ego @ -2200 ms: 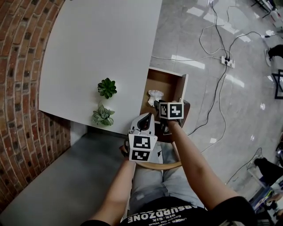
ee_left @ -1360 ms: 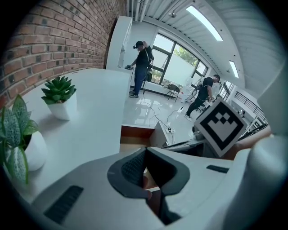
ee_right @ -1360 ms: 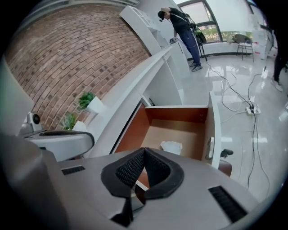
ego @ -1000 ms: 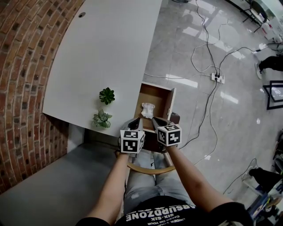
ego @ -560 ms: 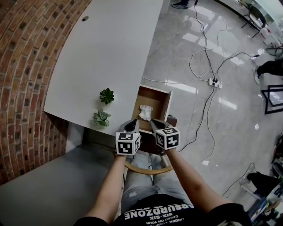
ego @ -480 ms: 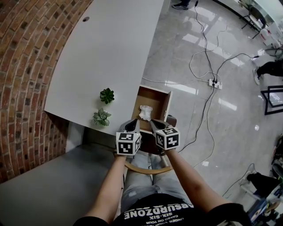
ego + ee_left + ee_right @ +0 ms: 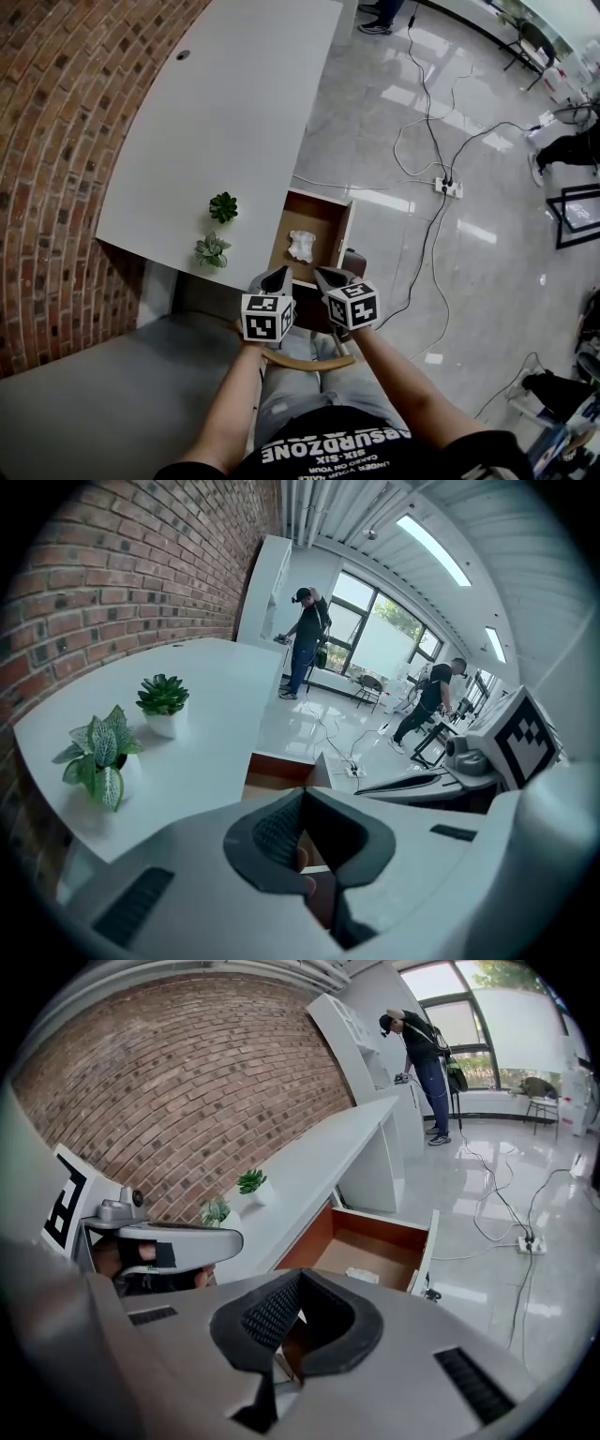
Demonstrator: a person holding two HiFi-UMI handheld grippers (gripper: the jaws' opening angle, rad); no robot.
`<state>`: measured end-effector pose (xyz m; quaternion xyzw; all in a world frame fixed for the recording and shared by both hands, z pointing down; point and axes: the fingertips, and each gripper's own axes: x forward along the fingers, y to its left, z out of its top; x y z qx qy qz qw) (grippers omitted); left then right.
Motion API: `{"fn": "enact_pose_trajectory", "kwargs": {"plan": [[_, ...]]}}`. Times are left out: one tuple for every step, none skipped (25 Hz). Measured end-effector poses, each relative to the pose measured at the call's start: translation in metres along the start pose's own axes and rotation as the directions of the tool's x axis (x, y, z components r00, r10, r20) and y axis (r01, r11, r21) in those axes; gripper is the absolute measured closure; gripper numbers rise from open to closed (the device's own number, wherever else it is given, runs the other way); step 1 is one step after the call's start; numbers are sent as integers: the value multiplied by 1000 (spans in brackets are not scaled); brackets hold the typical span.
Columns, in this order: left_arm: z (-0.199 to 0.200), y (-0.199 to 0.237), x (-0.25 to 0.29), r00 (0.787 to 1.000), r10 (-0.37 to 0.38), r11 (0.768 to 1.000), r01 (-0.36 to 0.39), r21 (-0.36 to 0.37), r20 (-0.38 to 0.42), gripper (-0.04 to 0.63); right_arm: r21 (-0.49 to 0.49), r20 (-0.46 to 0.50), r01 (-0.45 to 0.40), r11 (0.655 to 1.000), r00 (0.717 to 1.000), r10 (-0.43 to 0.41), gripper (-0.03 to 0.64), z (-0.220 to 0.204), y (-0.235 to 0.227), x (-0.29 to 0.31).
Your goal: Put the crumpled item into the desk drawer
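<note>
Crumpled paper lies loose in the open drawer under the bench. The left claw and right claw, both closed and empty, have drawn back and up from it. The placing looks done, though the drawer remains open.

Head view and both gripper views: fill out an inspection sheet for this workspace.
Surface: long white desk, set against the wall.
Job's things: crumpled white item lies inside the open brown wooden drawer.
Clutter: two small green potted plants near the desk's front edge.
Grippers: left gripper and right gripper both shut, empty, side by side short of the drawer.
Cables: black and white cables run across the glossy grey floor to a white power strip.
Surroundings: red brick wall; wooden chair; standing person by far windows.
</note>
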<state>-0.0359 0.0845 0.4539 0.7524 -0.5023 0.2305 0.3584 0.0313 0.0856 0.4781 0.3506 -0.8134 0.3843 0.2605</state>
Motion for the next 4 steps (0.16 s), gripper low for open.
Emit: {"fn": "enact_pose_trajectory", "kwargs": {"plan": [[-1,-2,-3,1000,-1,1000,1,-2,-1,589,-5,-2,-3,1000,1000,2,620,-2,2,-3],[-2,-4,-6,1000,-3,1000,3,-3,-2,589,-9,-3,-5,1000,1000,5,620,-3,4,-6],[-3,-6,-9,1000,-4,1000,4,-2,-3,589,-14,-3,-8,1000,1000,8,620,-5,6,-8],[-4,-7,-12,1000,-5,1000,5,-1,-4,589,-18,-3,-11,1000,1000,11,620,-6,9,-11]]}}
